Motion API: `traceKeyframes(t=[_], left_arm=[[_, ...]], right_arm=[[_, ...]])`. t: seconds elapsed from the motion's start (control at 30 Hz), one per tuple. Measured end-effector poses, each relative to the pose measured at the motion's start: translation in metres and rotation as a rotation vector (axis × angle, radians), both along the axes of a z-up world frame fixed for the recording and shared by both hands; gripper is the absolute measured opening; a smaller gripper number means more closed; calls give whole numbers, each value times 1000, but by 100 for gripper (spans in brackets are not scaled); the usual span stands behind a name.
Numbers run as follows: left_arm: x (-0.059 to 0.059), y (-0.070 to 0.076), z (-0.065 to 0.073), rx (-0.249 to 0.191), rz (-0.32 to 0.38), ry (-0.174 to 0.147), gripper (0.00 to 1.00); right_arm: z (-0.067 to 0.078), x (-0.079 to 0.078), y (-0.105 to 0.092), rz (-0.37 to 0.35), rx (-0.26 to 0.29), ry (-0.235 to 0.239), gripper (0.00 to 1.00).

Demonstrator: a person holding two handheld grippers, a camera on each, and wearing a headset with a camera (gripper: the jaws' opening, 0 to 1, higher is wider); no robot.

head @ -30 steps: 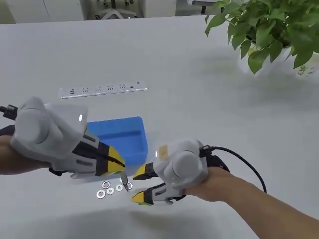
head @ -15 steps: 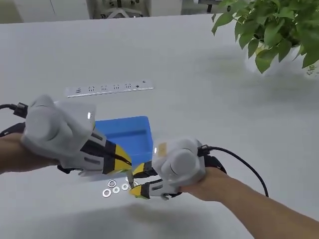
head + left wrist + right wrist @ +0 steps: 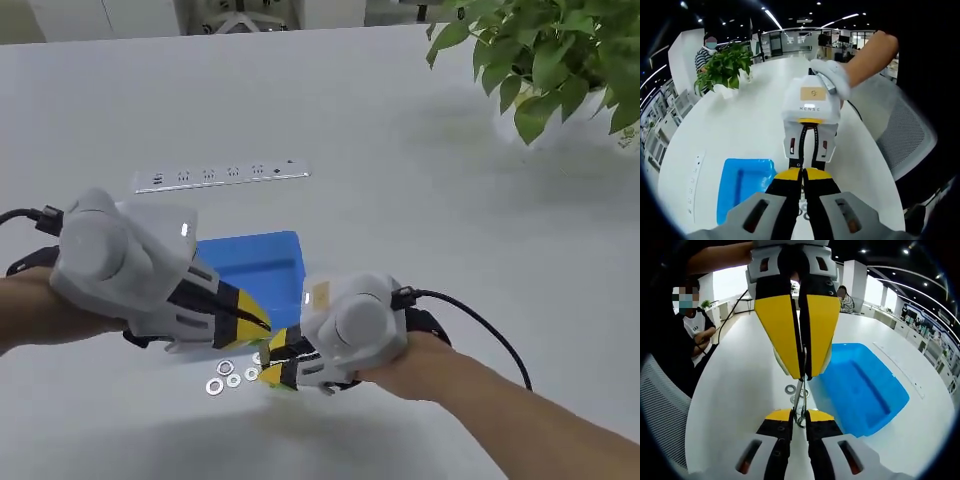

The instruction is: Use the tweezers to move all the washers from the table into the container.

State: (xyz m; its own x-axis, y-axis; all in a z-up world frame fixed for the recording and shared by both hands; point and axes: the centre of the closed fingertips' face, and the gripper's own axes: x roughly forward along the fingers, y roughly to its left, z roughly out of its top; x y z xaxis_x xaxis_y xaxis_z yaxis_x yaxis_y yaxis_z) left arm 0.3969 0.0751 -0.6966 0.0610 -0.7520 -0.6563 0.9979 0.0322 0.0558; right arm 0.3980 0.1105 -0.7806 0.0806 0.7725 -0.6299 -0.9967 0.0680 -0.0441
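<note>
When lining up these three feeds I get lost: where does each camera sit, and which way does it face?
Head view: on the headset, looking forward and down at the white table, blue plastic container and metal washers; both forearms, left tool and right tool show.
Left gripper view: on the left tool, facing the right tool head-on; own jaws at bottom.
Right gripper view: on the right tool, facing the left tool, metal tweezers between them.
Shared: both gripper views show the container.
</note>
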Motion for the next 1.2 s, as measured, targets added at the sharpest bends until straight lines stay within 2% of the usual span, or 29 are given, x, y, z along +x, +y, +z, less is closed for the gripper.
traceKeyframes(t=[0.27,0.7,0.97,1.2], left_arm=[[-2,-1,-2,0,-1,2,5],[-2,-1,-2,5,-1,-6,6],[-3,2,-2,10,-1,-4,12],[-4,7,1,-13,23,6,20]], right_arm=[[0,0,0,-31,10,44,10],[0,-1,0,-44,9,61,8],[0,-1,0,-46,9,65,8],[0,-1,-2,-47,5,65,8]])
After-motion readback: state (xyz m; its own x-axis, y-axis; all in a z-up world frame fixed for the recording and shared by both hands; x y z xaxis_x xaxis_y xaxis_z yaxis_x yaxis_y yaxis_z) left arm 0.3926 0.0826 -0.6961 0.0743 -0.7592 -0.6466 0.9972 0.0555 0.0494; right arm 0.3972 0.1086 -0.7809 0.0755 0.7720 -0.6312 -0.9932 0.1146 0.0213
